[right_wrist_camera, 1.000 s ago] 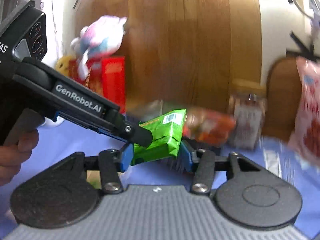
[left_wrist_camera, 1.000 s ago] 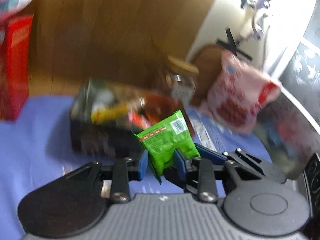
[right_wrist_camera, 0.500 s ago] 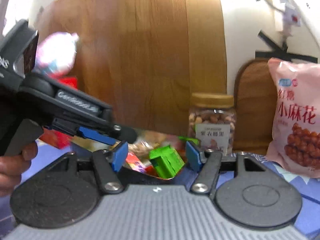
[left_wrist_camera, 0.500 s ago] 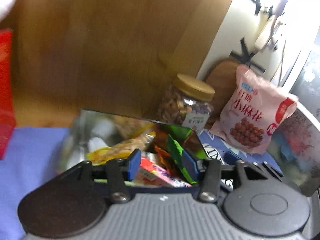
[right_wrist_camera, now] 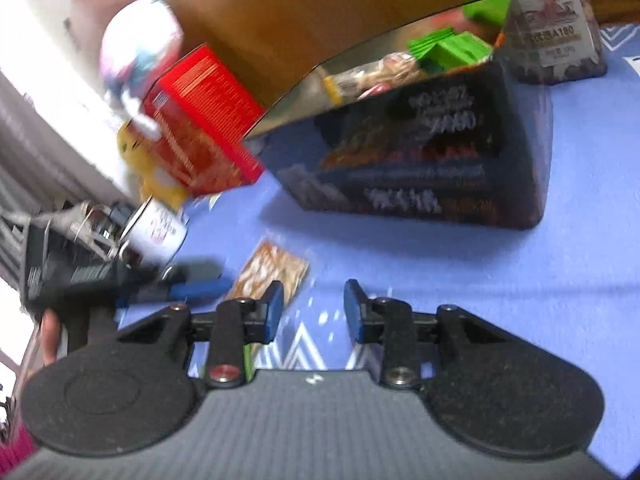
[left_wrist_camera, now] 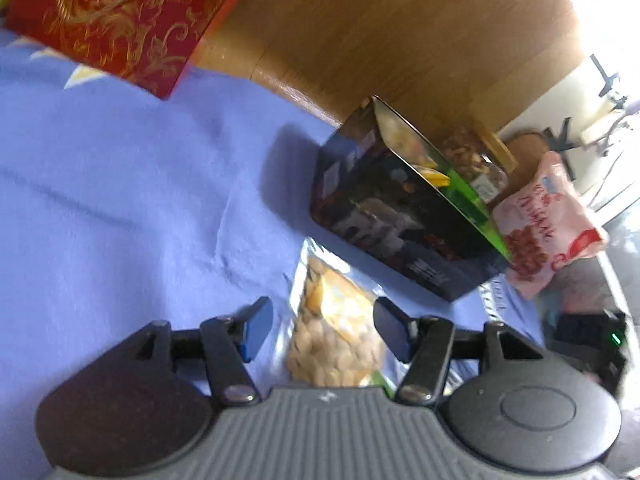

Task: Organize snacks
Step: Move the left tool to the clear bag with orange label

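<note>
A dark open box [left_wrist_camera: 400,208] [right_wrist_camera: 420,152] on the blue cloth holds several snack packs, among them green packets [right_wrist_camera: 452,48]. In front of it a clear packet of pale nuts [left_wrist_camera: 332,328] [right_wrist_camera: 272,276] lies flat on the cloth. My left gripper [left_wrist_camera: 324,328] straddles that packet; its jaws are opening and the pads stand off it. My right gripper [right_wrist_camera: 314,312] hangs over bare cloth to the right of the packet; its jaws are closing with nothing between them. The left gripper's blue fingers [right_wrist_camera: 188,292] show at the packet's left edge in the right wrist view.
A red box [left_wrist_camera: 120,20] [right_wrist_camera: 200,120] stands left of the dark box. A jar of nuts [left_wrist_camera: 476,160] [right_wrist_camera: 552,32] and a pink snack bag [left_wrist_camera: 544,224] stand at its right. A wooden board [left_wrist_camera: 400,40] rises behind. A white can [right_wrist_camera: 160,228] lies left.
The green packet, held between both grippers a second ago, now lies in the box. Both grippers have come down toward the cloth; the left now straddles the nut packet.
</note>
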### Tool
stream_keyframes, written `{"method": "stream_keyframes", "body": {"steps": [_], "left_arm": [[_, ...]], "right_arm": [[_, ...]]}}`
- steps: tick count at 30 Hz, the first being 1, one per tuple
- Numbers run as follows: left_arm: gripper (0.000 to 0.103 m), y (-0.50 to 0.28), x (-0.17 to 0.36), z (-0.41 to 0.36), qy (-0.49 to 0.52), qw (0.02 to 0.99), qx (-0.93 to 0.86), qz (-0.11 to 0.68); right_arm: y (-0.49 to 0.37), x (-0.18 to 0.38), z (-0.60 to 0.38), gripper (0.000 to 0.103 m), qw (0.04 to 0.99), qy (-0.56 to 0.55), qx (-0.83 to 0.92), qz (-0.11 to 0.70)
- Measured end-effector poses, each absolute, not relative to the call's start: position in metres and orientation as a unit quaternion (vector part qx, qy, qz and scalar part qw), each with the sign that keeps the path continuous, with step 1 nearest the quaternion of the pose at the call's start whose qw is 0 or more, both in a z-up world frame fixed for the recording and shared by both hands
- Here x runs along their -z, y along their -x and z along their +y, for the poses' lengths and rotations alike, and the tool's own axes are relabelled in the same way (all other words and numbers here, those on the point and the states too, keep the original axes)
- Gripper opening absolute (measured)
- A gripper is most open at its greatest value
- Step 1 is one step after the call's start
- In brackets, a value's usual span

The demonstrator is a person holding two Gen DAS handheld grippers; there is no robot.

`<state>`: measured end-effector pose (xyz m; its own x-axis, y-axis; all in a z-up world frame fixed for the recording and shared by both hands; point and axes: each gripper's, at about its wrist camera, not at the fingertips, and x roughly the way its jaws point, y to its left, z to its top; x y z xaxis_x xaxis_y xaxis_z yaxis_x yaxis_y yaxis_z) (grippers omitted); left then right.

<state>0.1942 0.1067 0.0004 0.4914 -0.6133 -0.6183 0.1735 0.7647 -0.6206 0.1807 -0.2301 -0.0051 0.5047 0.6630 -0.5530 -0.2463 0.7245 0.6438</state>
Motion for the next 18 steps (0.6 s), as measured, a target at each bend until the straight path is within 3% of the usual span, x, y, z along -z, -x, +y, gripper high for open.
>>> {"method": "stream_keyframes", "body": {"steps": [6, 18], "left_arm": [[0.048, -0.170, 0.006, 0.102, 0.248, 0.846, 0.229, 0.414], [0.046, -0.175, -0.003, 0.031, 0.160, 0.854, 0.266, 0.418]], "right_arm": [[-0.192, 0.008, -0.209, 0.036, 0.843, -0.241, -0.268, 0.398], [-0.146, 0.004, -0.234, 0.034, 0.856, -0.243, -0.243, 0.386]]}}
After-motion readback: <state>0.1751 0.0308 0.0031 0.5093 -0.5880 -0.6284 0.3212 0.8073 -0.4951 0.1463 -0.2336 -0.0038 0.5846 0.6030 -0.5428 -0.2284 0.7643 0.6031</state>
